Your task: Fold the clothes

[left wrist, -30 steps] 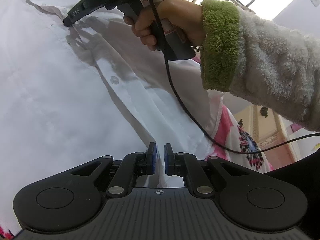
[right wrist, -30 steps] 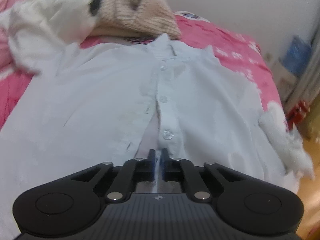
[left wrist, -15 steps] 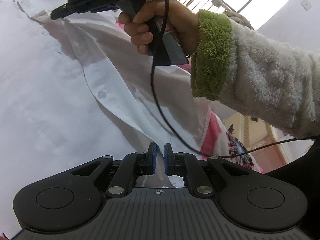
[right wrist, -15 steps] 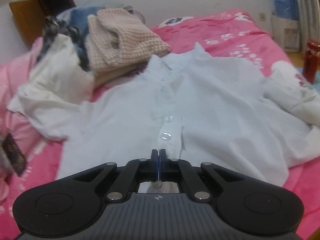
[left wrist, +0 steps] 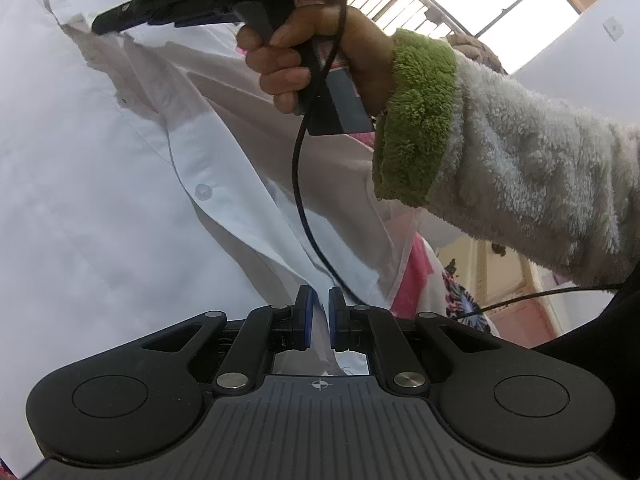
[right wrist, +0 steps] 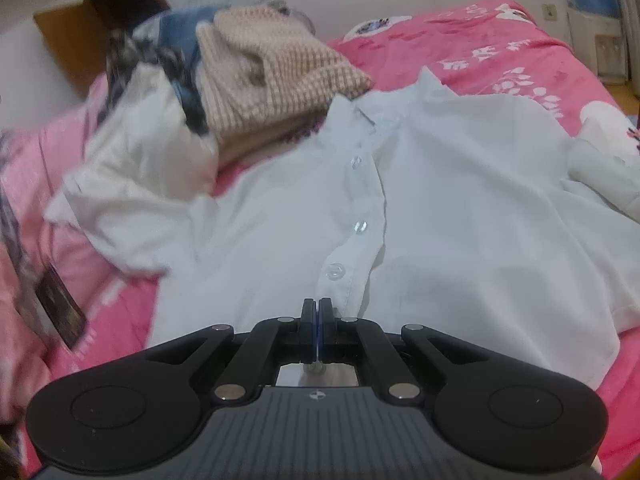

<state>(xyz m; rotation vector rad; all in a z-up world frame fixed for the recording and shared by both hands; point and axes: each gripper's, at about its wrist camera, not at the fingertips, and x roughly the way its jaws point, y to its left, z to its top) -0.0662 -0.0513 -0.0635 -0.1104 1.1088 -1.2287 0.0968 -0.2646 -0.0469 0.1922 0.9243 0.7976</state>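
A white button-front cotton shirt (right wrist: 440, 216) lies spread face up on a bright pink patterned bedspread (right wrist: 500, 52), its collar at the far end from the right gripper (right wrist: 319, 312). That tool's two black fingers are pressed fully together on the lower edge of the shirt's button placket, with the nearest clear button just ahead of the tips. Only the right wrist view takes in the whole garment and its surroundings: a folded beige waffle-knit sweater (right wrist: 272, 64) sits beyond and to the left of the collar on a heap of blue and dark clothes, a crumpled cream garment (right wrist: 136, 160) lies left of the shirt, and a brown wooden headboard corner (right wrist: 92, 20) stands behind the heap.

The left wrist view shows what that one cannot: the right gripper from the side, held in a hand (left wrist: 316, 52) in a fluffy grey sleeve with a green cuff (left wrist: 420, 120), a black cable (left wrist: 300, 184) hanging from its handle. Its closed tips lift a fold of the placket, so the cloth rises in a ridge towards them. The left gripper (left wrist: 319, 312) has its blue-padded fingers nearly closed on the thin hem edge of the same placket, cloth passing between the pads. A bright window with bars (left wrist: 460, 4) is up and to the right.
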